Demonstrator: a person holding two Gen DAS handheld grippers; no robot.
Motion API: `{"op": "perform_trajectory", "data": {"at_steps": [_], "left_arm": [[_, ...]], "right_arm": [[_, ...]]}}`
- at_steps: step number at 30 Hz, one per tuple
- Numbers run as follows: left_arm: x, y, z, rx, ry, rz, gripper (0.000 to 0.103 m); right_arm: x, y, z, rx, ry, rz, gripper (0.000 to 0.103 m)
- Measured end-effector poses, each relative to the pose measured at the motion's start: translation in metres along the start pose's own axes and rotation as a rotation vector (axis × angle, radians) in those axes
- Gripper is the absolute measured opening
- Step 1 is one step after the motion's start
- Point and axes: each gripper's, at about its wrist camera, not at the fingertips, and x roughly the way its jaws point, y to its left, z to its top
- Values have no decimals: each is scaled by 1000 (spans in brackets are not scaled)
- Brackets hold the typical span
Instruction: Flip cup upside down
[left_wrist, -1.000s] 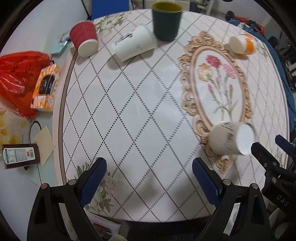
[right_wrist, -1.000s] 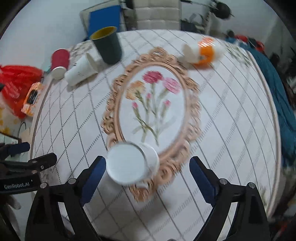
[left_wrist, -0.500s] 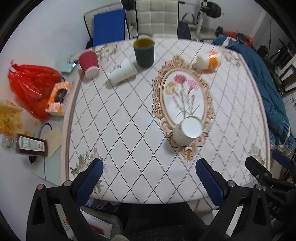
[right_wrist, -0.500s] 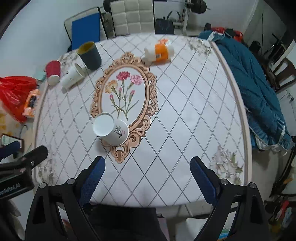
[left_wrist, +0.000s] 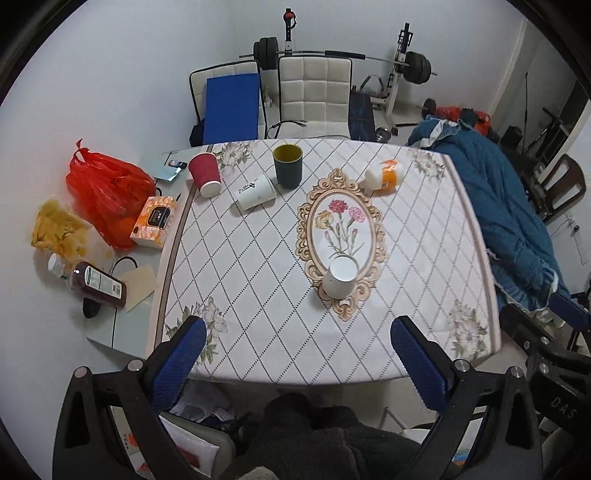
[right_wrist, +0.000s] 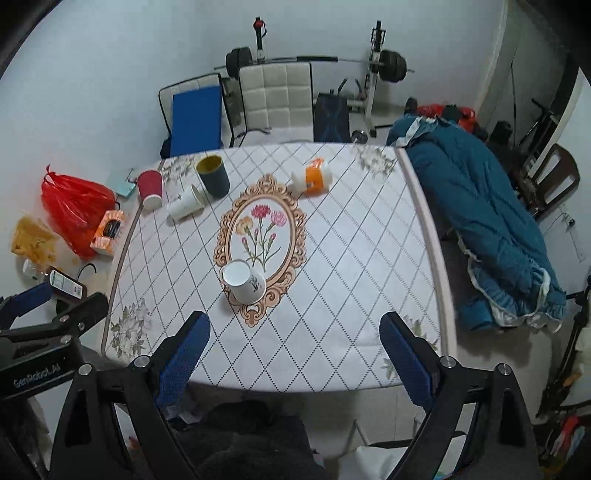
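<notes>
While I hold my left gripper (left_wrist: 295, 354) spread wide with nothing in it, the white cup (left_wrist: 340, 277) stands bottom-up on the near end of the tablecloth's oval floral frame (left_wrist: 341, 225), and my right gripper (right_wrist: 293, 345) hangs equally parted and empty, well short of that frame.

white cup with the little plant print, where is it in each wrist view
Left wrist: white upside-down ceramic cup sits centre, slightly right, on the lower end of the oval floral frame print.
Right wrist: same cup sits left of centre.
Shared landmark: the oval floral frame print.
</notes>
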Motion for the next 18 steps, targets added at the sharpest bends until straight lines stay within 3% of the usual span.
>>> {"op": "perform_trajectory", "data": {"at_steps": [8, 18], "left_arm": [[-36, 0, -11, -12, -10, -15, 102], [-57, 4, -17, -20, -30, 5, 102]], "right_arm": [[-57, 4, -6, -19, -37, 25, 95], [-87, 1, -8, -9, -54, 30, 95]]}}
